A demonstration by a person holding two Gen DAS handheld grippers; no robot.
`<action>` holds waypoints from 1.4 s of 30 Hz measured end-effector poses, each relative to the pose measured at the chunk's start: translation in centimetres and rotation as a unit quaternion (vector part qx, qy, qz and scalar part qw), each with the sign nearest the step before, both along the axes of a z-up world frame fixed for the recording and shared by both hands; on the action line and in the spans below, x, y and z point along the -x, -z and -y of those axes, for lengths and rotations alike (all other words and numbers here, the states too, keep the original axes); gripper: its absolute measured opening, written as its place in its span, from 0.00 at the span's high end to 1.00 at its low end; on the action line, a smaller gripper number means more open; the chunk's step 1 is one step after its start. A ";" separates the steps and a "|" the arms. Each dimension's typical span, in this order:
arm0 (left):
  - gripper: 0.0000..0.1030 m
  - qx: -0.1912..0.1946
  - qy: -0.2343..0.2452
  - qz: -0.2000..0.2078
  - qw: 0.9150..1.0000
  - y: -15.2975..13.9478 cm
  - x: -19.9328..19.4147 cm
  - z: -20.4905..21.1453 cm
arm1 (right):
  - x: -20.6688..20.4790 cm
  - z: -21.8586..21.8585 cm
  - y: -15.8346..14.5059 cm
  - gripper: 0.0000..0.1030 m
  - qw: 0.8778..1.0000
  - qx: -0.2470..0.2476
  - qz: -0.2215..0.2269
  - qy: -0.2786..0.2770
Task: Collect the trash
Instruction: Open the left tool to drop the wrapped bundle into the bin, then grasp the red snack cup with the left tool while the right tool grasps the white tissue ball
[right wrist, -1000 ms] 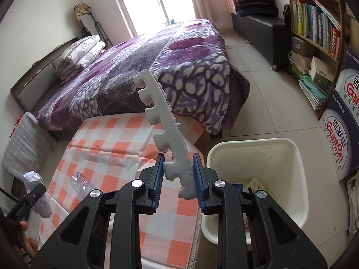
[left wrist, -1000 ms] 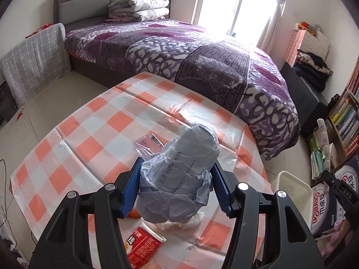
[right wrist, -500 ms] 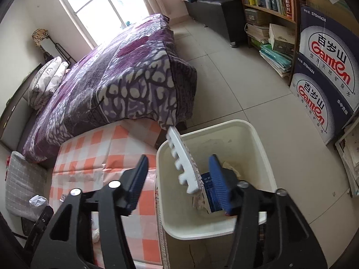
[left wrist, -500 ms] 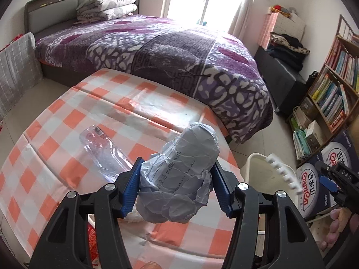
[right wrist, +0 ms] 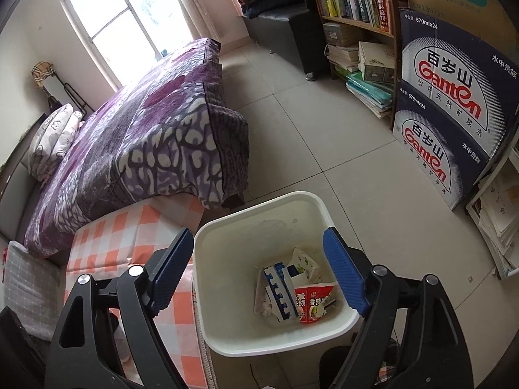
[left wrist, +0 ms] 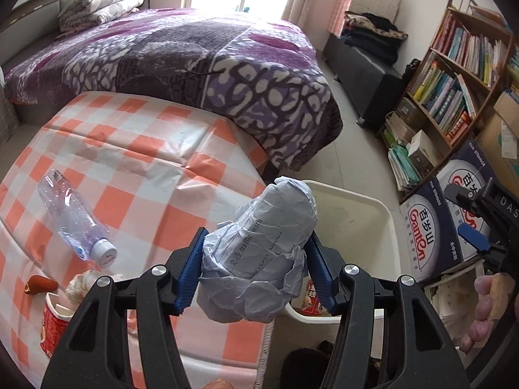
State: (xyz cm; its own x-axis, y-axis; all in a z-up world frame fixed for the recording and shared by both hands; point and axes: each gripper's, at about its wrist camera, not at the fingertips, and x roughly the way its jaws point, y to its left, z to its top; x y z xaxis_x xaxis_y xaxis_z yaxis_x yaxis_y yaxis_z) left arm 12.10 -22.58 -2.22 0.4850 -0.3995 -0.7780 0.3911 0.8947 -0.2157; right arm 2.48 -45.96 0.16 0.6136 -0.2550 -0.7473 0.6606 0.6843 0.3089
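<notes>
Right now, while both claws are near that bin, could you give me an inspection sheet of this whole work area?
Surface: table under an orange-and-white checked cloth, beside the bed.
Job's things: white bin on the floor holds a toothed foam strip and wrappers; crumpled paper wad in the left gripper.
Clutter: clear plastic bottle lying flat, red cup, small scraps.
Grippers: left shut on the wad; right gripper above the bin, its jaws have just been opening, nothing between them.
Cables: nothing seen.
Surroundings: bookshelf, water cartons, window.
</notes>
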 end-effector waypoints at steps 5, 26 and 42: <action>0.44 0.001 0.035 -0.003 0.999 0.8 0.9 3.1 | 0.8 0.9 -0.5 0.19 1.000 0.011 0.009 0.015; 0.22 -0.005 0.052 0.008 0.999 0.8 1.7 2.1 | 0.9 -1.7 -2.1 0.07 0.995 0.096 0.023 0.029; 0.21 -0.149 -0.050 -0.013 0.988 4.1 -1.1 -8.1 | -4.7 -9.9 -0.7 0.07 0.994 0.090 -0.014 -0.066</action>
